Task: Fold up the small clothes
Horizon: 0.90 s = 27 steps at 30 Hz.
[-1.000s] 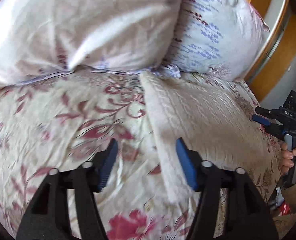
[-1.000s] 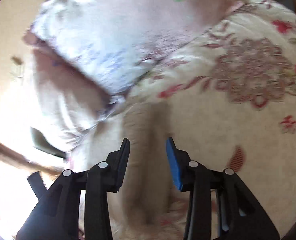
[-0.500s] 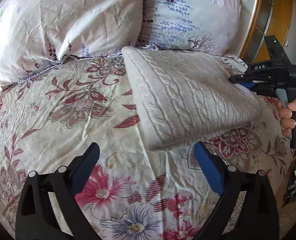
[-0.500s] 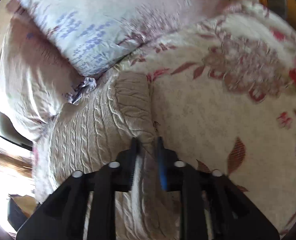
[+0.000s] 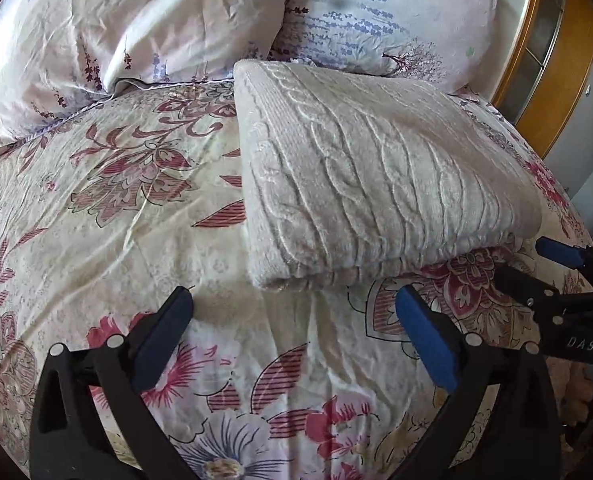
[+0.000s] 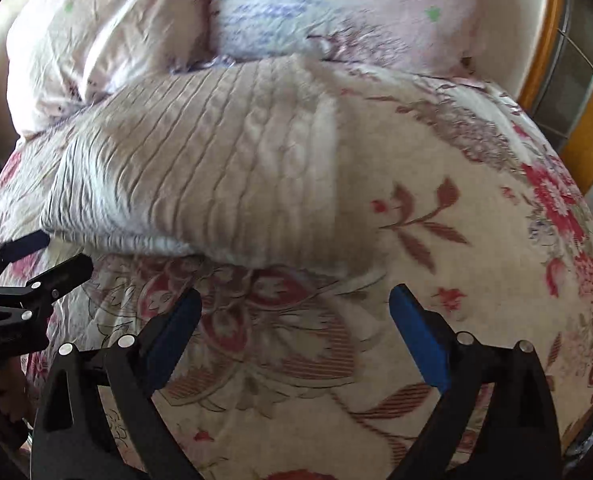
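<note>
A cream cable-knit sweater [image 5: 376, 184] lies folded into a thick rectangle on the floral bedspread [image 5: 116, 220], close to the pillows. It also shows in the right wrist view [image 6: 224, 176]. My left gripper [image 5: 292, 320] is open and empty, a little in front of the sweater's near edge. My right gripper [image 6: 292, 320] is open and empty, also just short of the sweater. The right gripper shows at the right edge of the left wrist view [image 5: 536, 268], and the left gripper shows at the left edge of the right wrist view [image 6: 36, 264].
Two pillows lie behind the sweater, a pale pink one [image 5: 116, 28] and one with lavender print [image 5: 376, 16]. A wooden headboard with a glass panel [image 5: 552, 56] stands at the right. The bedspread [image 6: 476, 240] drops off at the right side.
My right gripper was shut on the sweater's edge half a second ago; it has let go, opened and pulled back. My left gripper has also drawn back and opened wider.
</note>
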Available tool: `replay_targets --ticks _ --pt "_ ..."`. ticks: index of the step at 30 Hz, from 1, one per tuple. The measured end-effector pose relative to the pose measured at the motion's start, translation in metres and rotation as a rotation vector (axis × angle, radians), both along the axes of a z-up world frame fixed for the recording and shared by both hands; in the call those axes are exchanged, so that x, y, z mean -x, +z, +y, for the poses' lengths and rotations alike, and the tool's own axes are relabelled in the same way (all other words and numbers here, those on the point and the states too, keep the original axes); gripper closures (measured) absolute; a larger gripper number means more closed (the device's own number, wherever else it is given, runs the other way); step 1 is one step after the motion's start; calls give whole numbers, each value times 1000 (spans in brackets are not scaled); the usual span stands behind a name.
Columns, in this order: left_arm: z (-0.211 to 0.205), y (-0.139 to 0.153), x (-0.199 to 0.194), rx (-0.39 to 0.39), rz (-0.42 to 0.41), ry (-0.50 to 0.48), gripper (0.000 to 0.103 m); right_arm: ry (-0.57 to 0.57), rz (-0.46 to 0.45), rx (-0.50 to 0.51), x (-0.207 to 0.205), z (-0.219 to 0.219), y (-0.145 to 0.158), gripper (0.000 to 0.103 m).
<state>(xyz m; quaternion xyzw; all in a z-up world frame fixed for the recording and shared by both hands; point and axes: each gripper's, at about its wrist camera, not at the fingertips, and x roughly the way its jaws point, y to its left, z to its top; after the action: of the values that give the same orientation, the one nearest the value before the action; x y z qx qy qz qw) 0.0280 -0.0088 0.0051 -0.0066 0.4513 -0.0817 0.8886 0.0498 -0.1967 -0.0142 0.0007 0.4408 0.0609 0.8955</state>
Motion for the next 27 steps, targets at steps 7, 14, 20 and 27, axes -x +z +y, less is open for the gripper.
replay_targets --ticks 7,14,20,27 --pt "-10 -5 2 -95 -5 -17 2 -27 -25 4 -5 1 -13 1" --pt "-10 -5 2 -96 -6 -18 2 -28 -27 4 -3 1 -11 1" --pt "-10 -5 2 -95 -6 -20 2 -28 -27 4 -4 1 -12 1" --pt "-10 -5 2 -95 -6 -19 2 -28 -27 4 -3 1 -11 1"
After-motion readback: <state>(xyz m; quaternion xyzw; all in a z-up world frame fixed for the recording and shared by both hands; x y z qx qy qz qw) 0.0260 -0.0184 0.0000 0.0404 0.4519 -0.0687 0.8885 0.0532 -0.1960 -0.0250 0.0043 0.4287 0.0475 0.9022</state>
